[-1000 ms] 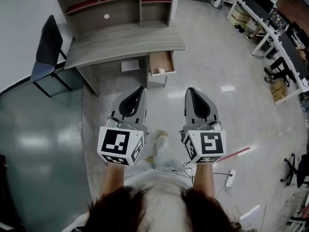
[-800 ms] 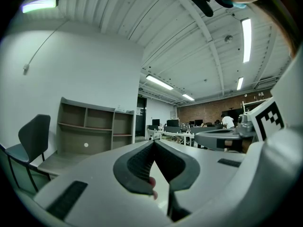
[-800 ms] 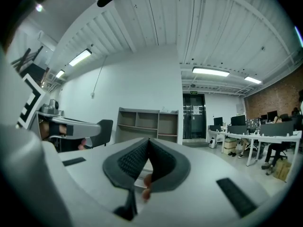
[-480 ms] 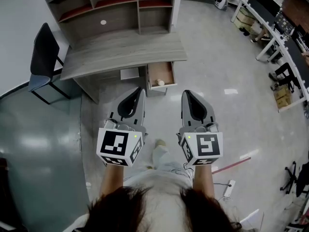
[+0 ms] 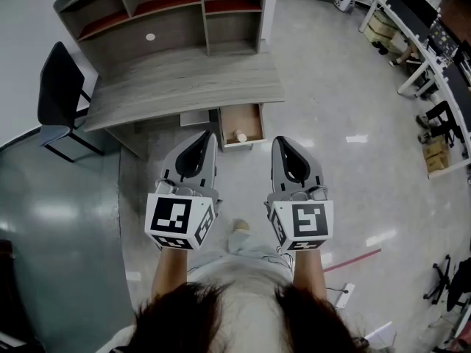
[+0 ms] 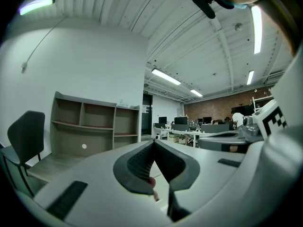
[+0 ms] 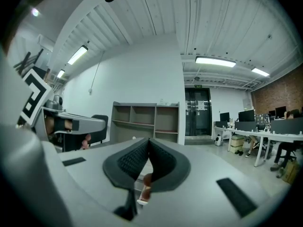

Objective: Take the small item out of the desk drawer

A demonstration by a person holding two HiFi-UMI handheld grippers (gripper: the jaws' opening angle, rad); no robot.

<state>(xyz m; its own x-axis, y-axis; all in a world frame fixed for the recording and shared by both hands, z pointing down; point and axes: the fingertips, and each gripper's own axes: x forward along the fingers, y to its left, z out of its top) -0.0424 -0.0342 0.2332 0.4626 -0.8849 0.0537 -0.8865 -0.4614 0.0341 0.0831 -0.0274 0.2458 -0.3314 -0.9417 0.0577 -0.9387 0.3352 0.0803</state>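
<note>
Left gripper (image 5: 208, 135) and right gripper (image 5: 278, 140): fingers closed, empty, both near the open drawer (image 5: 249, 116). Small item (image 5: 240, 136) inside the drawer, under the table (image 5: 184, 79).

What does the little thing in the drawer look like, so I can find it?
Find the big grey desk with shelves on top. Under its front edge, one drawer is pulled open. The small item is the pale, roundish lump lying alone on the drawer's brown bottom.

Open-plan office.
Rows of monitor-topped workstations (image 5: 423, 28) run to the right of the right gripper (image 5: 283, 144); a shelved desk (image 5: 184, 79) stands ahead.
</note>
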